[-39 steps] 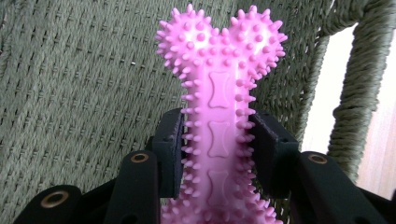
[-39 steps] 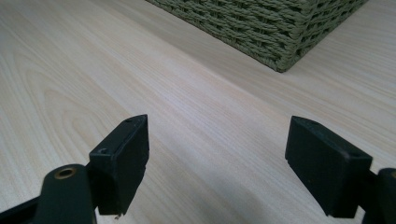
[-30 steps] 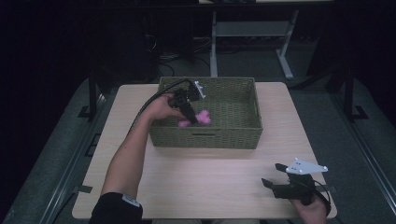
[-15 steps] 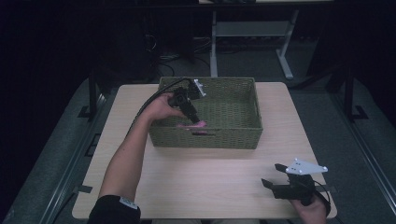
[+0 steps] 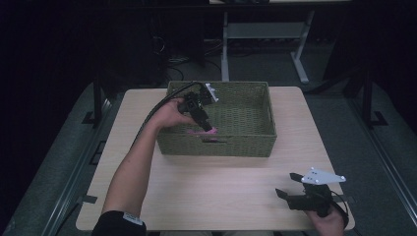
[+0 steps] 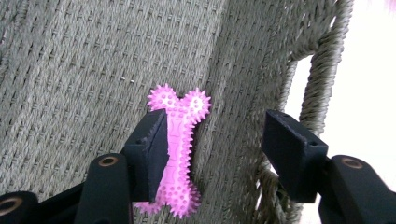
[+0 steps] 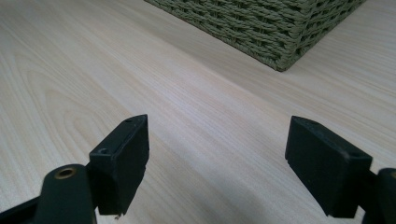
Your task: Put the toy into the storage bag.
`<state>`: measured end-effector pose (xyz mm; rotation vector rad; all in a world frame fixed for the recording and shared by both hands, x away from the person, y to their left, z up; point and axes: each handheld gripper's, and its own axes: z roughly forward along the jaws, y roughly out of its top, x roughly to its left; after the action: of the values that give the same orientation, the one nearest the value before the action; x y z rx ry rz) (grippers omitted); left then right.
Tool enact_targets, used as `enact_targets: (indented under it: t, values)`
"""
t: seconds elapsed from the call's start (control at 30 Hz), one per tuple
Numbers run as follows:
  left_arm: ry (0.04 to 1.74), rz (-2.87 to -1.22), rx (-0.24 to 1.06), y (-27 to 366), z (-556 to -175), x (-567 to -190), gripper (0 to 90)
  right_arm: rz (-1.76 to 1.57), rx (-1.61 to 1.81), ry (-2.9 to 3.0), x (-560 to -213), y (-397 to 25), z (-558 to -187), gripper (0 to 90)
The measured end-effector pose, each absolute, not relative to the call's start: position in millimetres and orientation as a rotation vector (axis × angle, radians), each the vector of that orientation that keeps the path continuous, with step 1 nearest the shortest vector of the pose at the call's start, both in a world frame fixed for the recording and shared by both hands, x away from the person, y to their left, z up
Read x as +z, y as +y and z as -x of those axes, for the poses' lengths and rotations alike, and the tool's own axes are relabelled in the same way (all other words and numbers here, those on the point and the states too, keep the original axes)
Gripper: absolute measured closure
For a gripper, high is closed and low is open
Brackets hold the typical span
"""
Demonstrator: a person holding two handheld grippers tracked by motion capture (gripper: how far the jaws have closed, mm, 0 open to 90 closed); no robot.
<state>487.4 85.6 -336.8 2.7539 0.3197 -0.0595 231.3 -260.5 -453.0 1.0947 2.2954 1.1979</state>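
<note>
The left gripper (image 5: 209, 129) reaches down into the woven basket (image 5: 246, 142), near its front wall by the handle opening. Its jaws stand spread apart, gripping nothing. The pink spiky bone toy (image 6: 180, 154) lies on the basket floor between those jaws, touching the inner face of one jaw (the other is well apart from it). The right gripper (image 5: 287, 187) hovers low over the wooden table (image 5: 206, 191) at the near right corner, jaws wide and empty.

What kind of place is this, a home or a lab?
Likely a lab or recording workspace: a plain wooden table with one woven basket, desk frames and cables behind it in the dark, and a hand-held gripper.
</note>
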Motion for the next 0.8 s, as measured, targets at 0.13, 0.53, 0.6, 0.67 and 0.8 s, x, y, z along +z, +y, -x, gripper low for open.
enact_targets:
  t: [0.13, 0.53, 0.6, 0.67, 0.8]
  values:
    - [0.325, -2.746, -0.053, 86, -484, -332, 38.7, -1.099, 1.202, 2.293, -453, -261, -231, 21.2]
    - [0.328, -2.722, -0.024, 89, -471, -316, 34.3, -1.096, 1.205, 2.287, -452, -260, -229, 21.2]
    - [0.33, -2.717, -0.019, 91, -470, -315, 34.3, -1.098, 1.204, 2.285, -453, -260, -229, 21.2]
    - [0.334, -2.704, -0.041, 94, -468, -314, 33.9, -1.106, 1.203, 2.283, -453, -261, -229, 21.2]
    - [0.345, -2.706, -0.047, 96, -465, -311, 31.9, -1.111, 1.201, 2.272, -452, -263, -229, 21.2]
